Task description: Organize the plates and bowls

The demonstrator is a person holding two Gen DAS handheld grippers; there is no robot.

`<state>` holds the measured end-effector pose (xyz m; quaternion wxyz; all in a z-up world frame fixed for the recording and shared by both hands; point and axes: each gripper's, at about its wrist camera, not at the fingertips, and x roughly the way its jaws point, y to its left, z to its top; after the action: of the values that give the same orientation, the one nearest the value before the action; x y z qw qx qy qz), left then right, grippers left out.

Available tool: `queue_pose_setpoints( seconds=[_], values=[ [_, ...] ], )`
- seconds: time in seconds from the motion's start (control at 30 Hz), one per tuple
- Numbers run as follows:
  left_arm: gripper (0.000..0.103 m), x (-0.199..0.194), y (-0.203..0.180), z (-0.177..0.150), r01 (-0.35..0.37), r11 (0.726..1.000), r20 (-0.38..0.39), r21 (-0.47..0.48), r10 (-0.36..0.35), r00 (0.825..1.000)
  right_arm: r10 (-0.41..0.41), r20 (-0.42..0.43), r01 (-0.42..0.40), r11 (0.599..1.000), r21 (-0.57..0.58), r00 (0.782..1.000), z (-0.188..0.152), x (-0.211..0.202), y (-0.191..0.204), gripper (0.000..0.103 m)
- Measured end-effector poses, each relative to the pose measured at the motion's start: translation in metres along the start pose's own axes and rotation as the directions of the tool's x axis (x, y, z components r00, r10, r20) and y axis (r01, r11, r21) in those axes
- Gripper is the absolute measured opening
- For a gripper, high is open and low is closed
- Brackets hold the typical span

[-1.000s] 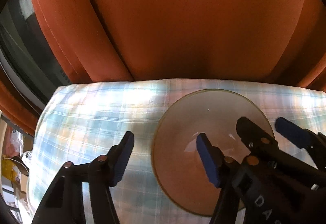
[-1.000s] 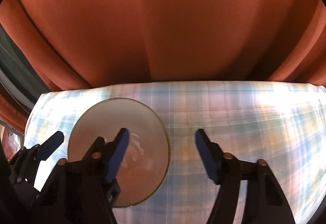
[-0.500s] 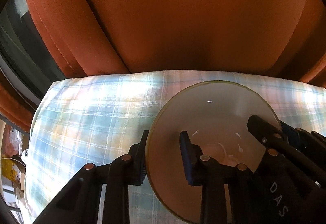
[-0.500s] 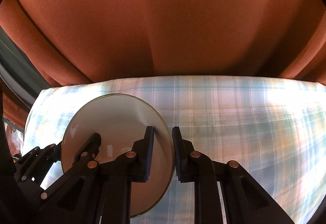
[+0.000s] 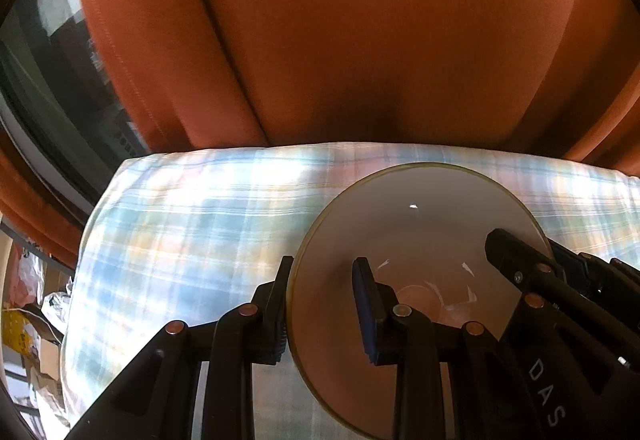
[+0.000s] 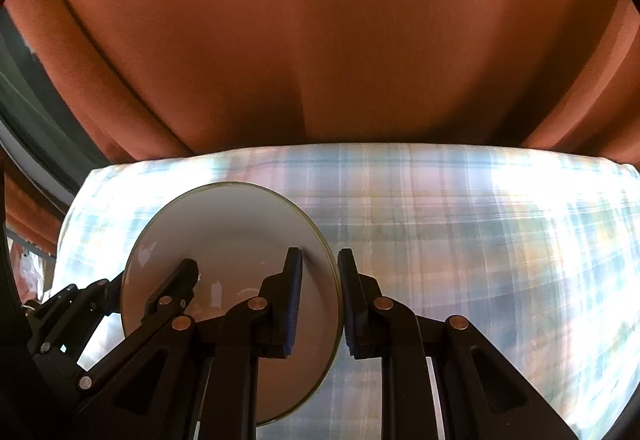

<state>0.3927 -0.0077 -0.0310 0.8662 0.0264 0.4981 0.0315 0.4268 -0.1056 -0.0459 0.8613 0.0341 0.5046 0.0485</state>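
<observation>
Both grippers, left (image 5: 322, 314) and right (image 6: 320, 304), have clamped opposite rims of the bowl (image 5: 416, 240), mouth facing upward.

Each camera sits close behind its own gripper and looks steeply down along the fingers at the checked cloth (image 5: 180, 240), with the orange curtain (image 5: 360, 40) behind. The left view has the bowl (image 5: 420, 224) at lower right, the right view at lower left. Both share bowl, cloth and curtain.

Bowl (image 5: 420, 240) on tablecloth (image 5: 192, 224); curtain (image 5: 360, 40) behind.
</observation>
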Motion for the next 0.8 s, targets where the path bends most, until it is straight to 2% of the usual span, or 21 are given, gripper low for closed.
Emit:
queue_pose_setpoints(
  seconds=[0.4, 0.57, 0.8],
  values=[
    [0.028, -0.079, 0.026, -0.017, -0.006, 0.999, 0.084, -0.037, 0.009, 0.996, 0.012, 0.077, -0.009, 0.999, -0.034, 0.997, -0.009, -0.073, 0.033, 0.022],
    [0.028, -0.116, 0.033, -0.028, -0.007, 1.000, 0.121, -0.030, 0.010, 0.993, 0.017, 0.111, -0.014, 0.999, -0.029, 0.994, -0.019, -0.108, 0.043, 0.022],
    [0.028, -0.149, 0.026, -0.043, 0.011, 1.000, 0.156, 0.000, -0.010, 0.988, 0.000, 0.154, 0.002, 1.000, -0.011, 0.988, -0.042, -0.152, 0.048, 0.022]
  ],
)
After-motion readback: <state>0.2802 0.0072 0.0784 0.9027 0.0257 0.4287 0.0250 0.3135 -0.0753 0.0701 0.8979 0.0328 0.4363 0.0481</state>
